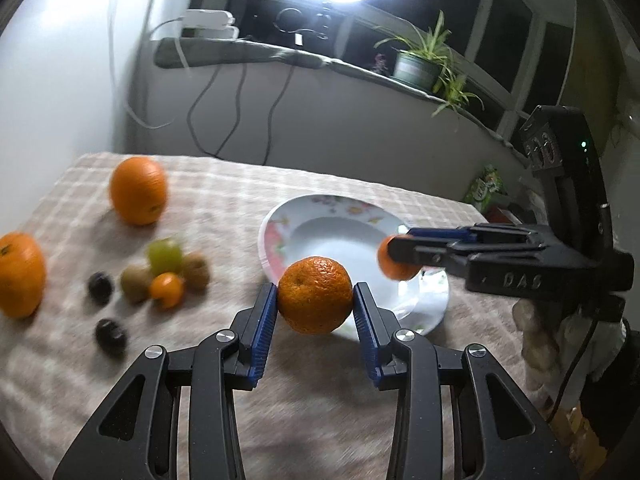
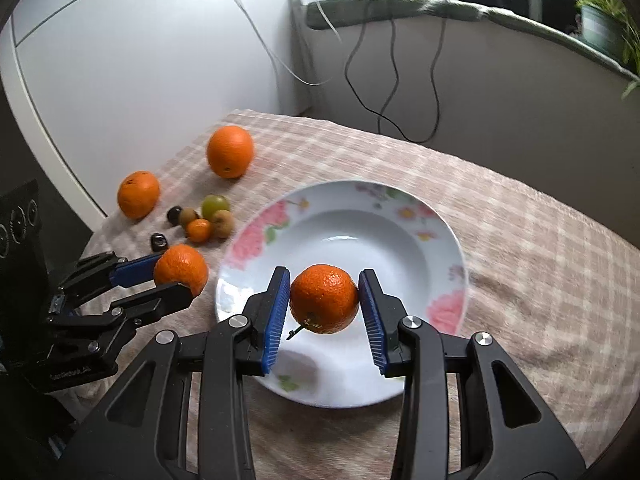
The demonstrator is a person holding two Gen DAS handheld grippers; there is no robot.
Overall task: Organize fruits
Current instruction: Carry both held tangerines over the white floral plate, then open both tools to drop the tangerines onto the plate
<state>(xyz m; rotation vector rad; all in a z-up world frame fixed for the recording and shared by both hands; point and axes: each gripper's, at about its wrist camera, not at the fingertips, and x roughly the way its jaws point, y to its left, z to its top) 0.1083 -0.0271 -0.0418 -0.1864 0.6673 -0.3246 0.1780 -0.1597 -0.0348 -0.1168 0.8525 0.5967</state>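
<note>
Gripping a mandarin [image 1: 315, 295] between both blue pads, the left gripper [image 1: 315, 308] is hovering level at the near-left rim of the floral plate [image 1: 280, 252], fruit off the cloth. The right gripper [image 2: 324, 304] is also pinching a second mandarin [image 2: 324, 298], stem pointing down-left, hanging over the near part of the plate's white bowl. In the left wrist view, the right gripper is reaching in sideways from the right, a gloved hand [image 1: 540, 340] holding it from below. In the right wrist view, the left gripper is sitting just left of the plate rim, well apart from the right one.

Other fruits are lying left of the plate on the checked tablecloth [image 2: 520, 240]: two large oranges [image 2: 230, 152] [image 2: 138, 194], a green grape [image 2: 215, 206], two brownish kiwis [image 2: 223, 223], a small kumquat-like orange fruit [image 2: 199, 230] and two dark fruits [image 2: 159, 242], clustered and mostly touching. The plate bowl is showing bare white under the right gripper. The cloth right of the plate is open; the table's far edge is running near the wall with dangling cables [image 2: 400, 80].
</note>
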